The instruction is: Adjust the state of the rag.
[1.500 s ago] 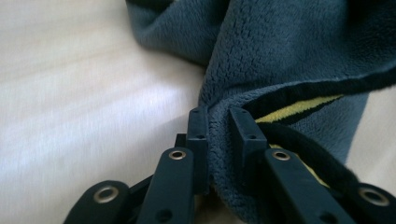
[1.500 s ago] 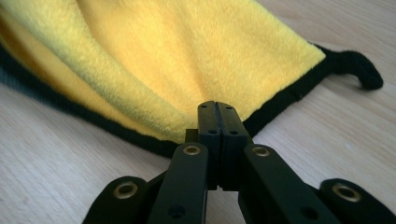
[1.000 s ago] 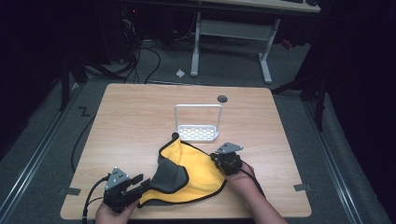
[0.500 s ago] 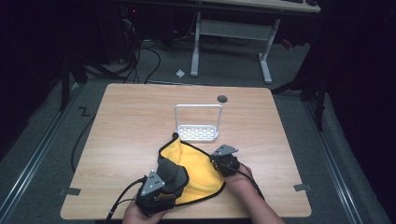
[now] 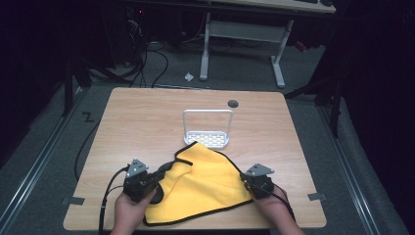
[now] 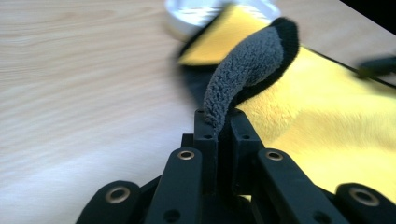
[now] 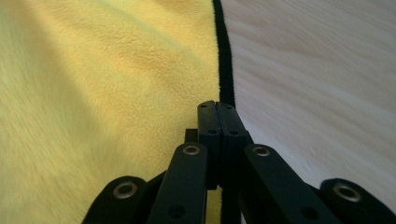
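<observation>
A yellow cloth (image 5: pixel 208 188) with a black hem and grey underside lies spread on the wooden table (image 5: pixel 147 122), near its front edge. My left gripper (image 5: pixel 157 179) is at the cloth's left side. Its jaws have just been closing and now pinch an upturned grey flap (image 6: pixel 245 65). In the left gripper view the left gripper (image 6: pixel 219 116) has the flap rising from between its tips. My right gripper (image 5: pixel 245 183) holds the cloth's right corner. In the right gripper view the right gripper (image 7: pixel 217 106) is pressed together at the black hem (image 7: pixel 225 70).
A white wire rack (image 5: pixel 207 128) stands just beyond the cloth's far corner, mid-table. A round cable hole (image 5: pixel 233 103) sits behind it. Bare wood lies to the left and right of the cloth. A desk frame (image 5: pixel 242 34) stands on the floor beyond the table.
The left gripper went in over the cloth, then drew back left with the grey flap in its jaws. The right gripper moved right and nearer, and the cloth now lies spread wider.
</observation>
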